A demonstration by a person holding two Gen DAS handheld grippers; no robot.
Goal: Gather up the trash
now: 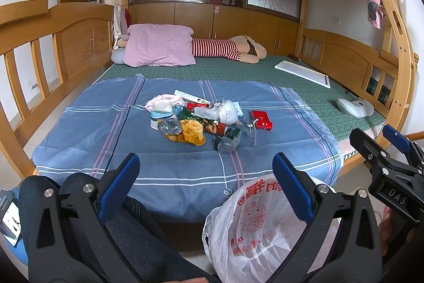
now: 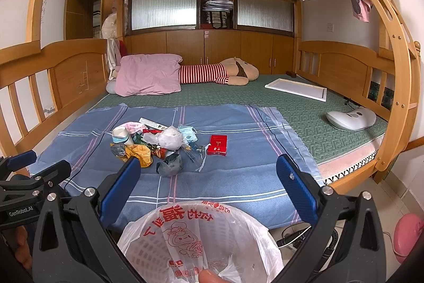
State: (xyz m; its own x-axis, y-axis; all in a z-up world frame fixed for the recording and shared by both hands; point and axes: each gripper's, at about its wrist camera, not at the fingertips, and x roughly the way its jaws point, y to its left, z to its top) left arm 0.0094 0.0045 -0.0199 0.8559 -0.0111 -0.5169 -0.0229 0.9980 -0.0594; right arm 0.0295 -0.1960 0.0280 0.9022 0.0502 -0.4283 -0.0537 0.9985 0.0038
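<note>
A pile of trash (image 1: 201, 121) (image 2: 159, 145) lies on the blue striped sheet (image 1: 159, 166): crumpled wrappers, a yellow bag, a white cup, clear plastic. A red box (image 1: 262, 120) (image 2: 217, 145) sits just right of the pile. Below the bed edge stands a basket lined with a white printed plastic bag (image 1: 254, 224) (image 2: 198, 235). My left gripper (image 1: 205, 187) is open, held short of the pile, with nothing between its fingers. Beside it on the right, my right gripper (image 2: 209, 184) (image 1: 376, 137) is open above the bag. The left gripper (image 2: 37, 163) shows at the right wrist view's left edge.
A pink pillow (image 1: 159, 47) and a striped plush toy (image 1: 228, 49) lie at the bed's far end. A white board (image 1: 302, 72) and a white device (image 1: 355, 108) rest on the green mat at right. Wooden rails (image 1: 39, 55) frame the bed. A pink object (image 2: 408, 235) sits on the floor.
</note>
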